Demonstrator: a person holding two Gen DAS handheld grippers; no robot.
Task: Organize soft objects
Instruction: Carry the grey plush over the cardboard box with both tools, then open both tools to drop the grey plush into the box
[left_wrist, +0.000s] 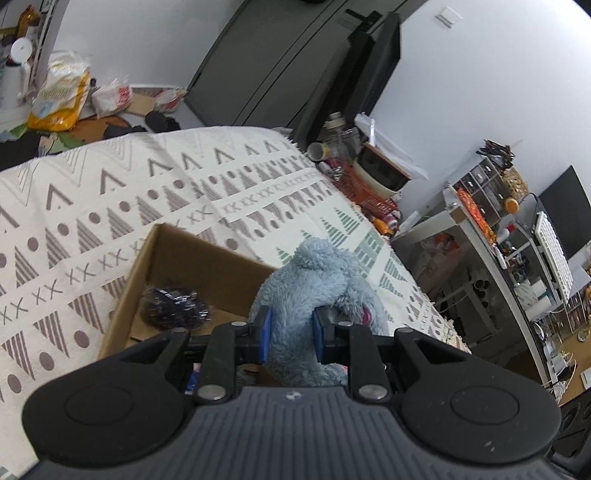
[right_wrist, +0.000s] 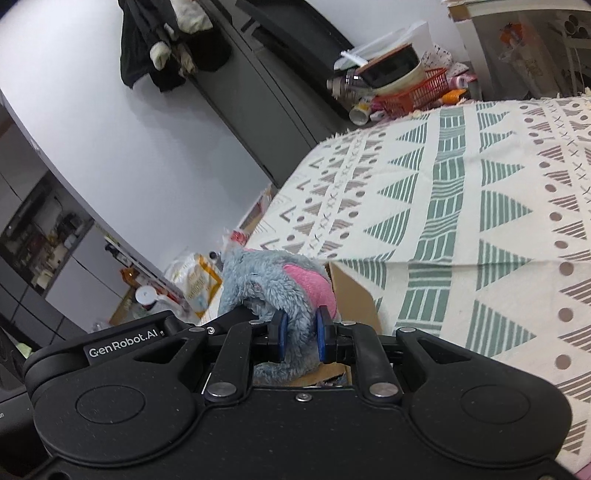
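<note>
Grip status: both grippers are clamped on the same fluffy grey-blue plush toy with a pink fabric patch (left_wrist: 321, 291). The left gripper (left_wrist: 291, 334) has its blue pads nearly together, pinching a narrow fold of fur directly between them; the toy's bulk rises ahead of and above the fingertips. The right gripper (right_wrist: 300, 334) is likewise almost closed, its blue pads squeezing a grey limb-like section, with the pink patch just ahead and to the right of the pads. Ahead and to the left of the left gripper sits an open brown cardboard box (left_wrist: 177, 254), resting on a cream bedspread printed with grey and green triangles (left_wrist: 110, 192). Inside the box, left of the left gripper's fingers, lies a dark, glossy crumpled bundle (left_wrist: 173, 306). In the right wrist view, a corner of the box shows immediately right of the toy, and the toy is held above it.
</note>
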